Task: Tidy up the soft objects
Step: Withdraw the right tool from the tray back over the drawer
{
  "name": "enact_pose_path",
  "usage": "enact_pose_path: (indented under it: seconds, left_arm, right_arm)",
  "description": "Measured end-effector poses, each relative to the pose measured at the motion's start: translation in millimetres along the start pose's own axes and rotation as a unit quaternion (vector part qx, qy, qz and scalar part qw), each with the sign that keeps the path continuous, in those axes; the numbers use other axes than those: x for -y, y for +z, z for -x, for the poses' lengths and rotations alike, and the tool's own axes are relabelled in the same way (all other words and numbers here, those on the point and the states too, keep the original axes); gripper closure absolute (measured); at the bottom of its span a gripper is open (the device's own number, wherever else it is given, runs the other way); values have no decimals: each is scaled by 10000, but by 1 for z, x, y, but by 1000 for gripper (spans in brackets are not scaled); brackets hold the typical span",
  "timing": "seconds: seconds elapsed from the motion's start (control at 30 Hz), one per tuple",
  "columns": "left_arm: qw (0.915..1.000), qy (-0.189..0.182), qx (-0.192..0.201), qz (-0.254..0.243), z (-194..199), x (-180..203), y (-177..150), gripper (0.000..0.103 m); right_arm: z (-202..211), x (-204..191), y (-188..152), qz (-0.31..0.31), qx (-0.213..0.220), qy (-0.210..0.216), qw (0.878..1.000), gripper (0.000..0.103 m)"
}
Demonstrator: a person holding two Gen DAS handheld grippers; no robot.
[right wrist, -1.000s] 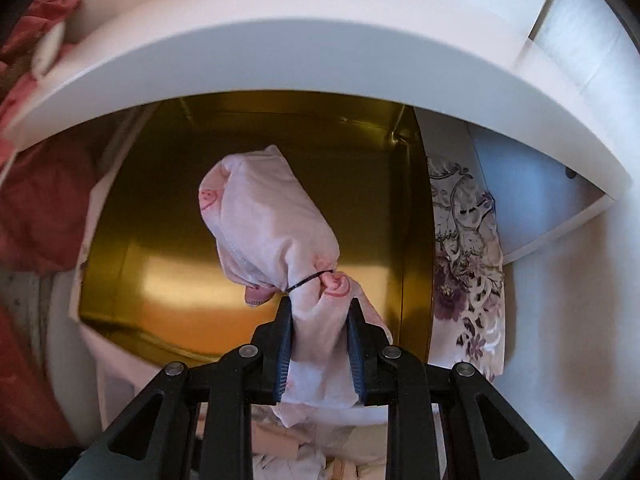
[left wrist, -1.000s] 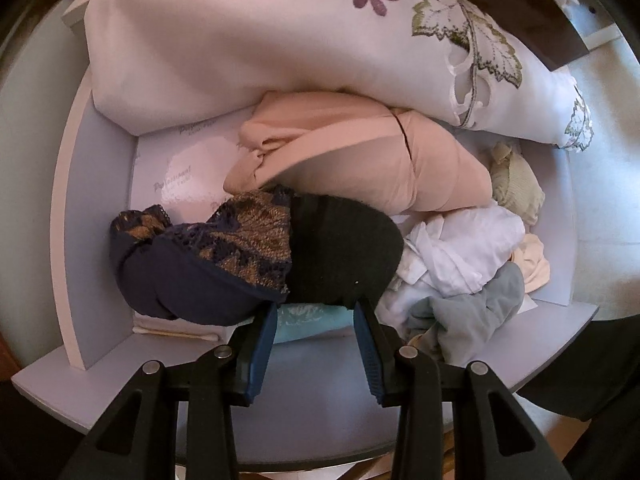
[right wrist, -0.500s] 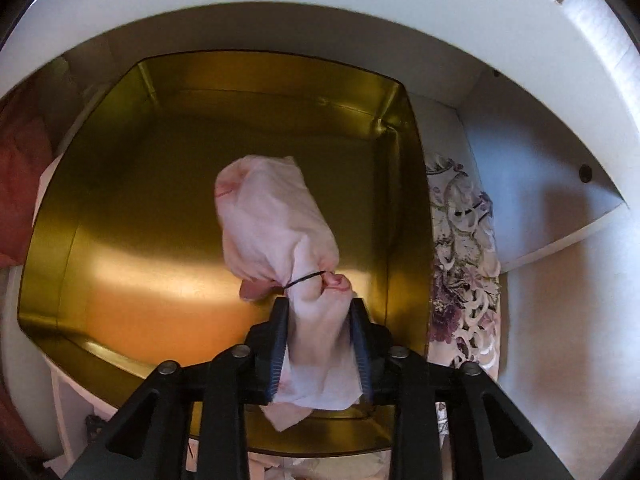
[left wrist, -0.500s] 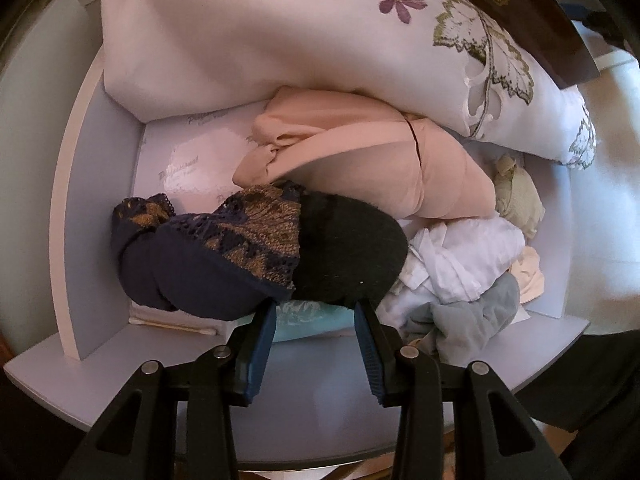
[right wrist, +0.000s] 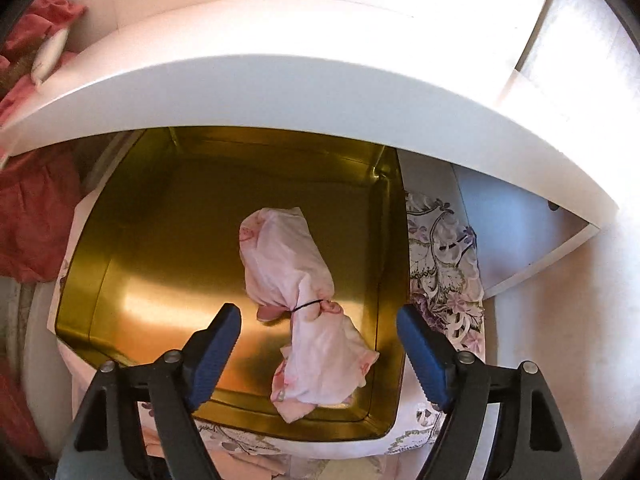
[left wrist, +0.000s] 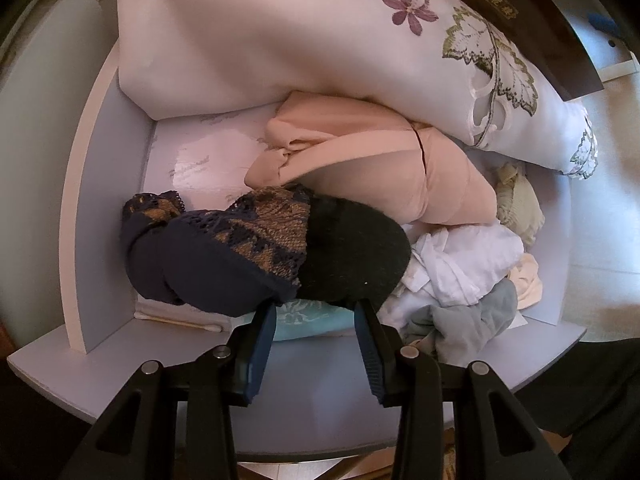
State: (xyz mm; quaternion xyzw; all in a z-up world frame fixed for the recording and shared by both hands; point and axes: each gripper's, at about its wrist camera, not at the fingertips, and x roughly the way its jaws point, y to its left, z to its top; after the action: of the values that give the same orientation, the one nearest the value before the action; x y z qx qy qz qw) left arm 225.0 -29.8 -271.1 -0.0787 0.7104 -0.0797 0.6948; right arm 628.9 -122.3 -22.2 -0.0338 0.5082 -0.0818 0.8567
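Note:
In the left wrist view, a dark bundle (left wrist: 260,248) of navy lace and black knit lies in a pale drawer (left wrist: 100,200). My left gripper (left wrist: 316,308) is partly closed. Its tips bite into the bundle's near edge, and teal cloth shows below between the fingers. In the right wrist view, a pink floral cloth bundle (right wrist: 280,256) tied with a black band lies inside a gold tin (right wrist: 160,240). My right gripper (right wrist: 318,314) hangs just above it. Its jaws are opening wide and the pads are clear of the cloth.
The drawer also holds a large embroidered pillow (left wrist: 280,32), a peach bundle (left wrist: 360,152), white cloth (left wrist: 468,256), grey cloth (left wrist: 460,320) and a cotton swab (left wrist: 176,322). A white shelf (right wrist: 320,92) overhangs the tin. Red fabric (right wrist: 32,208) lies to its left and floral cloth (right wrist: 444,272) to its right.
My right gripper let go of the pink bundle, which now rests on the tin's floor, and its jaws spread wide. The left gripper and the dark bundle stayed nearly still.

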Motion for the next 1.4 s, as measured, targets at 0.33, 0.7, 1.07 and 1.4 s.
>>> enact_pose_path:
  seconds: [0.33,0.7,1.07,1.4]
  left_arm:
    - [10000,14,0,78,5,-5,-3,62]
    - [9999,50,100,49,19,-9,-10,62]
    - [9997,77,205,102,33,-11,-17,62]
    - [9986,103,522,-31,65,-9,-18,60]
  right_arm:
    - [13,10,-14,-144,38,65,9999,22]
    - [29,23,-40,-272,131,73,9995,22]
    - [49,48,-101,-803,186,95,9965,21]
    - [-9,27,-196,-1171,-1807,370,9758,21]
